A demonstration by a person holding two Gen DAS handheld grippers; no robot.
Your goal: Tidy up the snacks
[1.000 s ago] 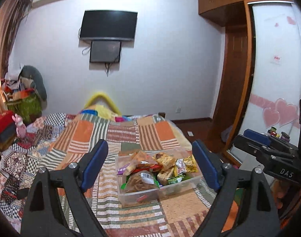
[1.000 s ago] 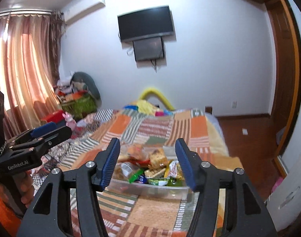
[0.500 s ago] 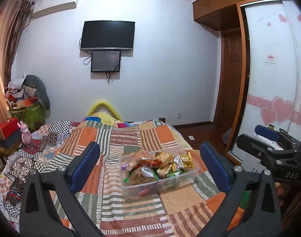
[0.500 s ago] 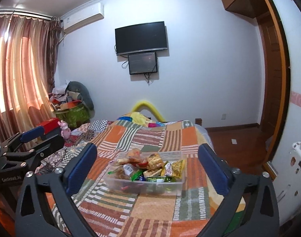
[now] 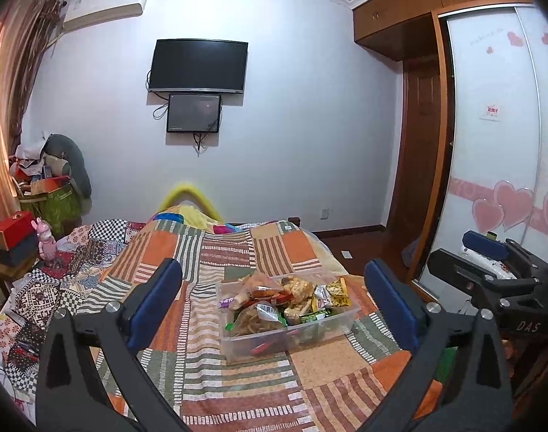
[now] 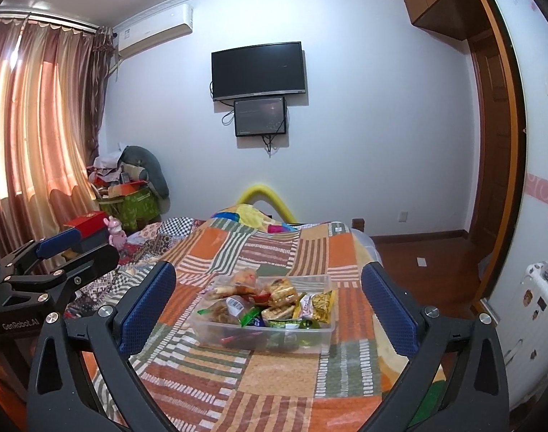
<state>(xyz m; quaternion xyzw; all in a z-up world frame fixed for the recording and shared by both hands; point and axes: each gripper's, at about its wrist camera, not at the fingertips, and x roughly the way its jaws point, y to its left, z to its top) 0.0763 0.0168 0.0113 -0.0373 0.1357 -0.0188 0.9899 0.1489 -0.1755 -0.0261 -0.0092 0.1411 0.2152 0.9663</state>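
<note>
A clear plastic bin (image 5: 238, 345) full of several snack packets (image 5: 295, 295) sits on the patchwork bed cover. It also shows in the right wrist view (image 6: 209, 327), with its snacks (image 6: 274, 298) heaped inside. My left gripper (image 5: 274, 309) is open and empty, held well short of the bin and above the bed. My right gripper (image 6: 268, 306) is open and empty, also short of the bin. The right gripper shows at the right edge of the left wrist view (image 5: 489, 273); the left gripper shows at the left edge of the right wrist view (image 6: 58, 266).
The striped patchwork cover (image 5: 209, 388) spans the bed, with a yellow bed end (image 5: 187, 194) behind. Piled clutter and a red box (image 5: 13, 226) stand at the left by the curtain. A sliding wardrobe (image 5: 497, 144) and a white suitcase (image 6: 525, 306) stand at the right.
Both grippers have opened wide, the right most visibly. Both cameras pulled back and rose, so the bin looks smaller and more of the room shows.
</note>
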